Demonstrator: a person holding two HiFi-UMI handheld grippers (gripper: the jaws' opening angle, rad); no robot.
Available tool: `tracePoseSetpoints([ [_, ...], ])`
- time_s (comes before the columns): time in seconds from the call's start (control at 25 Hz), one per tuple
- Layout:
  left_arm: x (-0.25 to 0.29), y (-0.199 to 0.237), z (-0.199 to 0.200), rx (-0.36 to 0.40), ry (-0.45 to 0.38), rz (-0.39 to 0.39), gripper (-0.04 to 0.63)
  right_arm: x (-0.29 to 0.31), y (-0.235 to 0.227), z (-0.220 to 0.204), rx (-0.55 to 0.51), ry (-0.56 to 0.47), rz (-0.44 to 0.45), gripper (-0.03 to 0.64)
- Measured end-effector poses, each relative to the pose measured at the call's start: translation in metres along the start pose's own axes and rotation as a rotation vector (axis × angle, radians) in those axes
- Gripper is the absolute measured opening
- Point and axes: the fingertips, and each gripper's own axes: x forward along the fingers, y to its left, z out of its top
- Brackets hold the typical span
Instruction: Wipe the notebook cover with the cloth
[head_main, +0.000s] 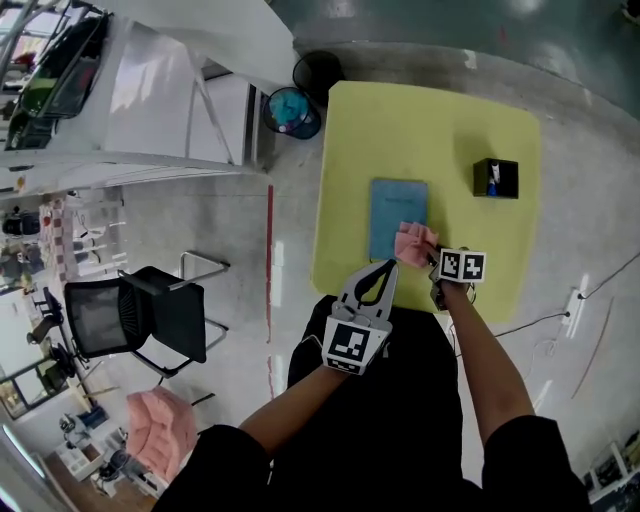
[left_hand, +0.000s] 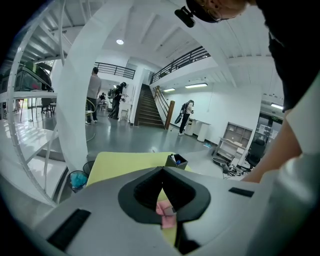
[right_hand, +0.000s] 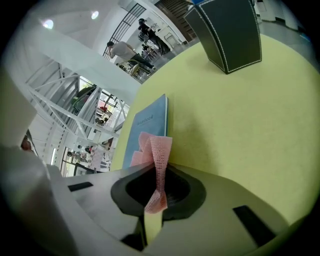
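Notebook, flat, rectangular and matte blue, lies mid-table on the smooth yellow-green table with rounded corners. At its near edge the left gripper has its grey jaws together, empty. A crumpled pink waffle-textured cloth sits over the notebook's near right corner, pinched by the right gripper. Farther right stands a black square box.

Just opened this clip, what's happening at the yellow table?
A person works two handheld grippers over a yellow table. The right gripper is shut on a pink cloth, held at the near right corner of the blue notebook lying flat there. The left gripper is shut and empty, by the table's near edge.
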Motion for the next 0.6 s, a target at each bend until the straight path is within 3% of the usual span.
tracePoseSetpoints([
  [0.12, -0.011, 0.005, 0.005, -0.023, -0.006, 0.015, 0.008, -0.010, 0.006, 0.006, 0.017, -0.049, 0.016, 0.038],
  [0.24, -0.032, 0.011, 0.010, -0.022, -0.017, 0.013, 0.008, -0.030, 0.034, 0.014, -0.037, -0.115, 0.050, 0.038],
  [0.44, -0.087, 0.016, 0.031, 0.051, -0.086, -0.024, 0.008, -0.089, 0.112, 0.026, -0.224, -0.273, 0.063, 0.038],
  [0.6, -0.130, 0.026, 0.027, -0.002, -0.067, -0.054, 0.008, -0.152, 0.178, 0.015, -0.250, -0.429, 0.058, 0.038],
])
